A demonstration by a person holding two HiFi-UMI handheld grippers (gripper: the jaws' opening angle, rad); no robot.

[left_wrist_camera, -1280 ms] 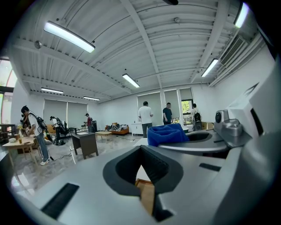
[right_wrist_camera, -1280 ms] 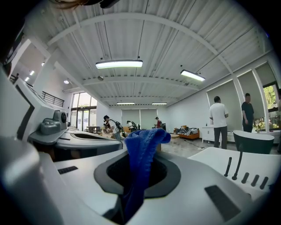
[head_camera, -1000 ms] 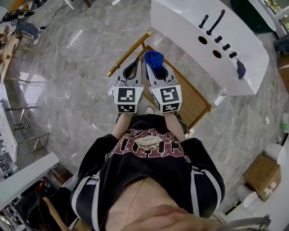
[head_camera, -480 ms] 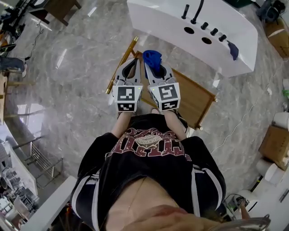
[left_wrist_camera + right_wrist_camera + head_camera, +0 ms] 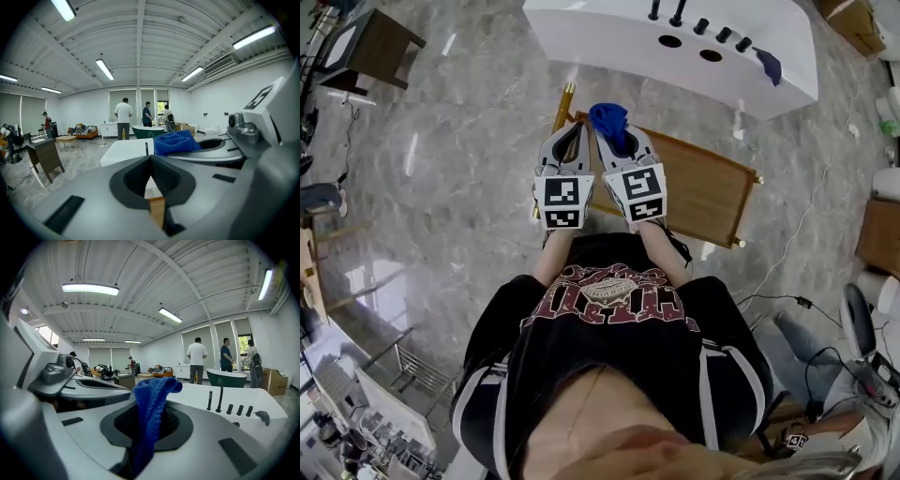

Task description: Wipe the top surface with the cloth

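Observation:
A blue cloth (image 5: 608, 118) sticks up from between the fingers of my right gripper (image 5: 613, 132), which is shut on it. In the right gripper view the cloth (image 5: 151, 414) hangs down through the closed jaws. My left gripper (image 5: 574, 134) is held close beside the right one, shut with nothing in it; its pads meet at the tip (image 5: 151, 158). Both grippers hover over the left end of a low wooden table (image 5: 712, 192) with brass-coloured legs. The cloth (image 5: 176, 142) also shows at the right of the left gripper view.
A white freestanding bathtub (image 5: 609, 37) with black taps (image 5: 219, 399) stands just beyond the table. A dark side table (image 5: 375, 42) is at the far left. Cables (image 5: 787, 302) and a seated person (image 5: 853, 375) are at the lower right. People (image 5: 123, 118) stand far off.
The view has swung, so the tub and wooden table now lie straight ahead across the top. Both grippers stay side by side, the cloth still held in the right one.

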